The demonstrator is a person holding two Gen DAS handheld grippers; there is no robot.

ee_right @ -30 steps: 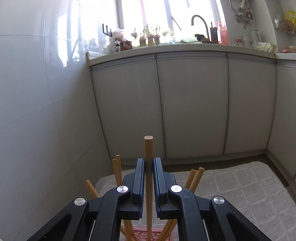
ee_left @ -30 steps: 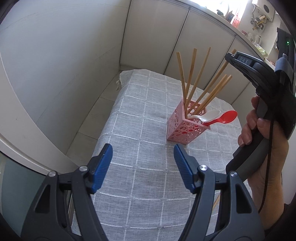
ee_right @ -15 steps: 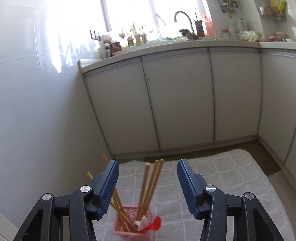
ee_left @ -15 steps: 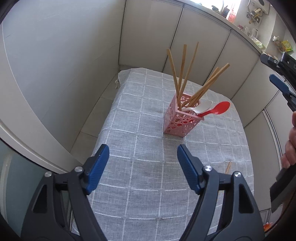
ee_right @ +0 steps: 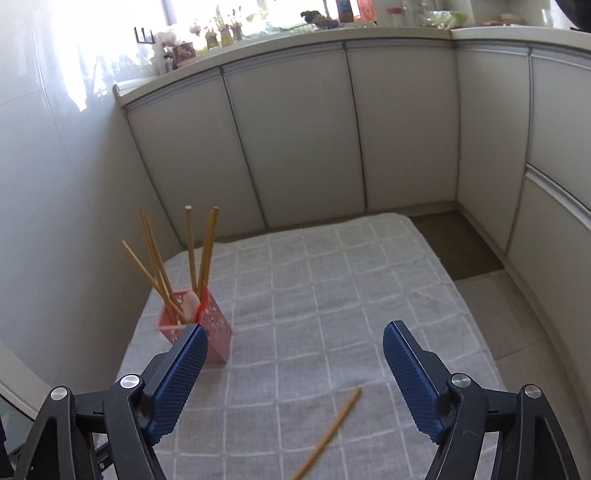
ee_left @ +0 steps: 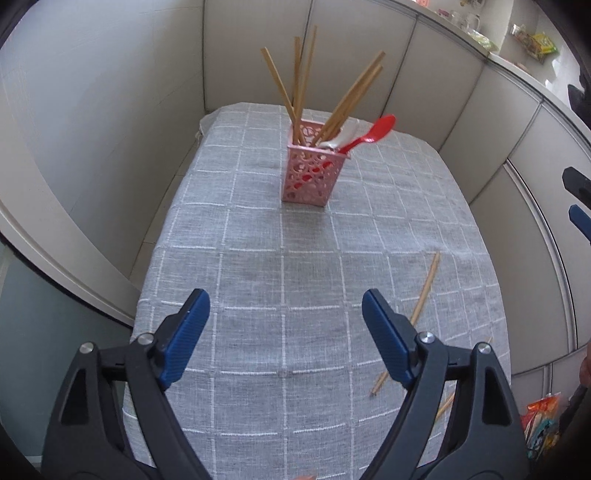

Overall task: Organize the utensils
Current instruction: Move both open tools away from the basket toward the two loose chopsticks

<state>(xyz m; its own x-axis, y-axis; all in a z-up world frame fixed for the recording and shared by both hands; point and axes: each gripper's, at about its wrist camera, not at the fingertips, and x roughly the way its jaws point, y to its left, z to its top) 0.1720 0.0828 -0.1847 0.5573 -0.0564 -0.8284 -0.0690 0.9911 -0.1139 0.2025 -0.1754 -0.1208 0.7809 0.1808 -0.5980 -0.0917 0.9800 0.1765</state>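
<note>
A pink perforated holder [ee_left: 309, 173] stands on the grey checked tablecloth [ee_left: 258, 258], holding several wooden chopsticks [ee_left: 295, 85], a white spoon [ee_left: 341, 138] and a red spoon [ee_left: 371, 134]. It also shows in the right wrist view [ee_right: 214, 328]. A loose chopstick [ee_left: 424, 295] lies on the cloth at the right, also in the right wrist view [ee_right: 328, 432]. A second loose chopstick [ee_left: 445, 404] shows partly behind my left gripper's arm. My left gripper [ee_left: 286, 332] is open and empty above the near cloth. My right gripper [ee_right: 291, 369] is open and empty, above the loose chopstick.
White cabinet doors [ee_right: 303, 140] and a tiled wall [ee_right: 48, 184] surround the table. A counter with a sink and clutter [ee_right: 295, 26] runs behind. The table's right edge drops to the floor [ee_right: 517, 314]. A colourful packet [ee_left: 543, 413] lies on the floor.
My right gripper opened and let go of the chopstick, which now stands in the holder. It pulled back and to the right. My left gripper drew back from the holder.
</note>
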